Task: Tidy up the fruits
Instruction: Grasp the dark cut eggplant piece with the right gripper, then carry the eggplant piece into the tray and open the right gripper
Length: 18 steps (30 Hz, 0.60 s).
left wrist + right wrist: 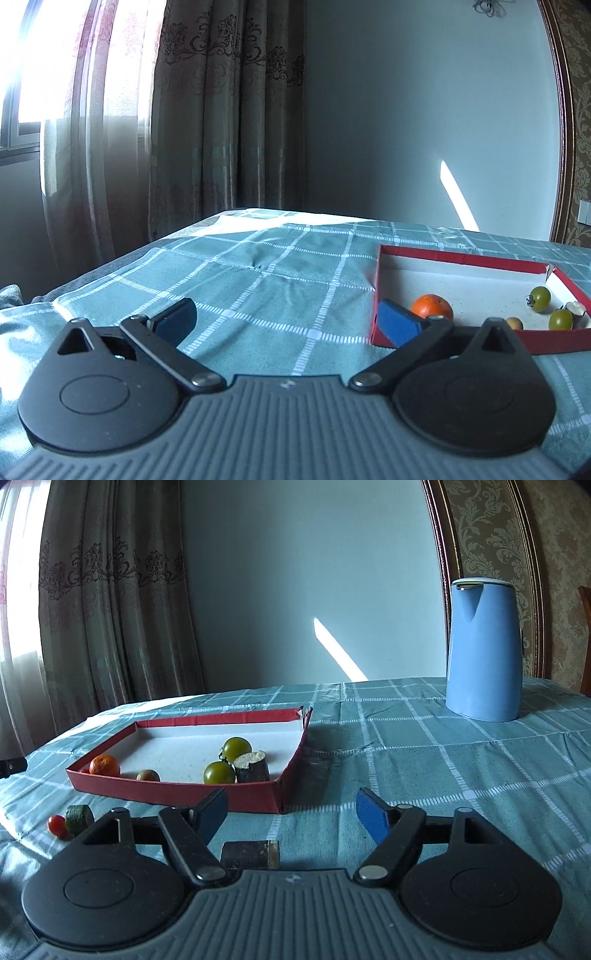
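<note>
A shallow red box (177, 794) with a white floor lies on the checked cloth. It holds an orange (105, 765), a small brownish fruit (148, 775), two green tomatoes (236, 748) and a dark chunk with a pale cut end (253, 768). My right gripper (293, 816) is open just in front of the box. A dark cylindrical piece (251, 854) lies on the cloth between its fingers, close to the body, untouched by the pads. A red cherry tomato (56, 824) and a green chunk (78, 818) sit outside the box, front left. My left gripper (288, 321) is open and empty, left of the box (461, 258), its right finger in front of the orange (432, 306).
A tall blue kettle (484, 650) stands on the table at the back right. Curtains (221, 110) and a window hang beyond the table's far left edge (110, 258). Bare cloth stretches left of the box and between box and kettle.
</note>
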Tool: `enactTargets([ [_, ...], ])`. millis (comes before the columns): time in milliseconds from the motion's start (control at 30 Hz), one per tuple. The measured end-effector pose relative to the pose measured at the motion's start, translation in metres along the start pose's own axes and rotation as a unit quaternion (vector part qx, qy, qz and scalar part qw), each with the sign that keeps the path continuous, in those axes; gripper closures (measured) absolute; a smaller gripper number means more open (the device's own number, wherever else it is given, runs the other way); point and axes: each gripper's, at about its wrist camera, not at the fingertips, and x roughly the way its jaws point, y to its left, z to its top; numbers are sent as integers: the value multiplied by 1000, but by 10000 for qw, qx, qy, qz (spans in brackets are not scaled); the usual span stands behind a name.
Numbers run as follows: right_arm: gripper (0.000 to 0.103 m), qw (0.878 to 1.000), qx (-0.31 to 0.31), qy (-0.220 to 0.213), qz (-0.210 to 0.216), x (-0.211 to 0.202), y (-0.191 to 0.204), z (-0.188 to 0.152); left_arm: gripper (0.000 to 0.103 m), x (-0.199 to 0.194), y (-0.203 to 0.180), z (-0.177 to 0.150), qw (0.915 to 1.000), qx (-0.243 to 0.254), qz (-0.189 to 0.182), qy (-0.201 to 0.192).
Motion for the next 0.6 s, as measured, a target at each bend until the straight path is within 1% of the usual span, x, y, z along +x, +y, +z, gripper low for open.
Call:
enactTargets([
  [67,22,9998,-186,105,45,-1,7,-1,0,1,5,-1,9999,-150,3,65],
  [167,22,9984,-486,279,-98,3,20,-3,0,2,12,-1,9993,-341,-34,120],
  [333,23,9971,-494,562,-99,13,24,-4,0,1,14,-1,9990,-414,-57,135],
  [367,28,9969,-480,619,-100,15,24,-5,0,2,14,-1,9991,-405,-53,148],
  [400,38,9964,-457,699,-109,18,24,-5,0,2,13,-1,9991,-404,-51,155],
  [467,52,9955,-406,860,-46,23,22,-5,0,2,14,-1,9990,-412,-55,152],
  [500,55,9950,-368,934,13,26,21,-6,0,1,14,-1,9990,-418,-59,152],
  [600,57,9938,-231,1082,79,30,18,-7,0,2,15,-1,9989,-426,-67,166],
])
